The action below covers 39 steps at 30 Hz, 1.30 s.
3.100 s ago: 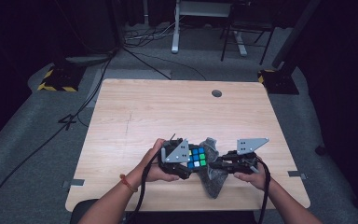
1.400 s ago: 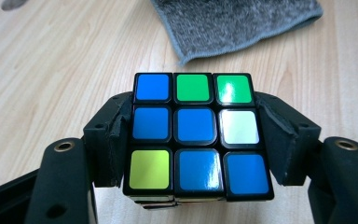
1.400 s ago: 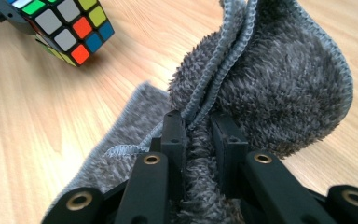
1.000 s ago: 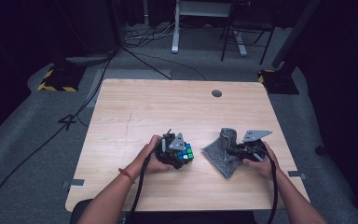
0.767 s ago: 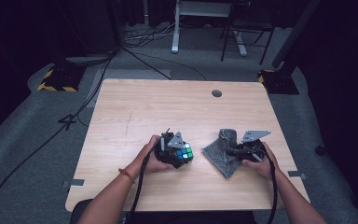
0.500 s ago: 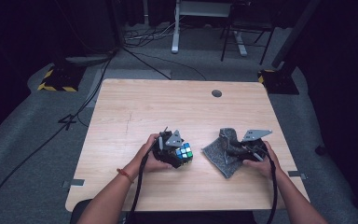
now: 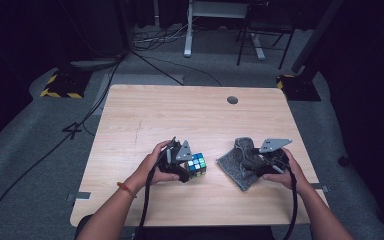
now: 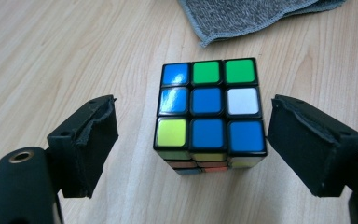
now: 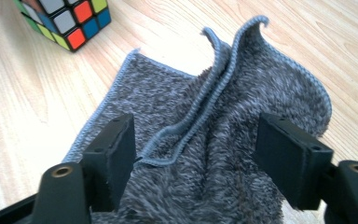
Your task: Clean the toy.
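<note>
A scrambled puzzle cube (image 7: 196,165) (image 8: 209,114) rests on the wooden table (image 7: 180,115), its top face mostly blue and green. My left gripper (image 7: 186,167) (image 8: 193,144) is open, its jaws standing on either side of the cube with gaps to both. A crumpled grey cloth (image 7: 240,162) (image 9: 214,135) lies to the cube's right. My right gripper (image 7: 257,167) (image 9: 196,158) is open above the cloth, its jaws spread over the folds. The cube (image 9: 65,18) shows in the top left corner of the right gripper view.
A round cable hole (image 7: 232,100) sits near the table's far edge. Beyond the table stand a desk frame (image 7: 215,20) and a chair (image 7: 262,35), with cables on the grey floor (image 7: 40,150).
Three seconds ago both grippers held the cube and cloth together at the centre. They have since parted: the cube sits on the left, the cloth lies on the right. Both have stayed almost still lately.
</note>
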Motion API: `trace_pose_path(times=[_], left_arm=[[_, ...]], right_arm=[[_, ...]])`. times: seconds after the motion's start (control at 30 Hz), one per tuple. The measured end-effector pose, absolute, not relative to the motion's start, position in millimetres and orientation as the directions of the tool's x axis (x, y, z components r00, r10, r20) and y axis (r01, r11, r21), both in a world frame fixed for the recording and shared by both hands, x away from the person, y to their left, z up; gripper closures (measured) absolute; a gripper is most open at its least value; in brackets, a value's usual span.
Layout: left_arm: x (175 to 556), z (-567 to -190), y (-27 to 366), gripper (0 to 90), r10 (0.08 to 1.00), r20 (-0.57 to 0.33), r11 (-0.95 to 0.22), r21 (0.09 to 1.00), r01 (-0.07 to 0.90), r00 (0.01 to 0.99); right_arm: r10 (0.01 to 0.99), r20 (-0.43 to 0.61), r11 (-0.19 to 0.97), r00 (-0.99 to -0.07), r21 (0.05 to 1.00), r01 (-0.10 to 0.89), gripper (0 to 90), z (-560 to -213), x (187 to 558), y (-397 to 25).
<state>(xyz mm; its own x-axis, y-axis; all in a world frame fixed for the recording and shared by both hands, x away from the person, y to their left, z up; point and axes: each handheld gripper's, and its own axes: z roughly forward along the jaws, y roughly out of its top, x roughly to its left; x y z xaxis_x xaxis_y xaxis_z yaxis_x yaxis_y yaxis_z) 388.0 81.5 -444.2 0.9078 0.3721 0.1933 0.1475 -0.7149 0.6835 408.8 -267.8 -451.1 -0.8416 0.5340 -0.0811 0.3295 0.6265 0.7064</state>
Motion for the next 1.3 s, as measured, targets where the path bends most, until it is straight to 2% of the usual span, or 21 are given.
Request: trace_pose_path(times=[0.43, 0.8, 0.97, 1.3], left_arm=[[364.1, -440.7, 103.8, 16.7, 0.391, 0.283, -0.768, 0.625, 0.141, 0.875], [349.8, -450.4, 127.5, 16.9, 0.422, 0.303, -0.777, 0.606, 0.169, 0.854], [345.0, -456.2, 141.8, 16.9, 0.449, 0.285, -0.762, 0.617, 0.196, 0.847], [335.4, -470.6, 167.4, 16.4, 0.481, 0.282, -0.769, 0.59, 0.244, 0.83]], right_arm=[[0.548, -0.11, 0.631, -0.829, 0.705, 0.324, 27.2, -443.0, 387.7, -280.9], [0.566, -0.126, 0.628, -0.815, 0.706, 0.327, 26.5, -450.4, 368.0, -297.7], [0.583, -0.136, 0.627, -0.801, 0.702, 0.337, 26.3, -453.6, 359.2, -311.2], [0.647, -0.118, 0.598, -0.754, 0.692, 0.405, 26.0, -472.3, 346.4, -345.4]])
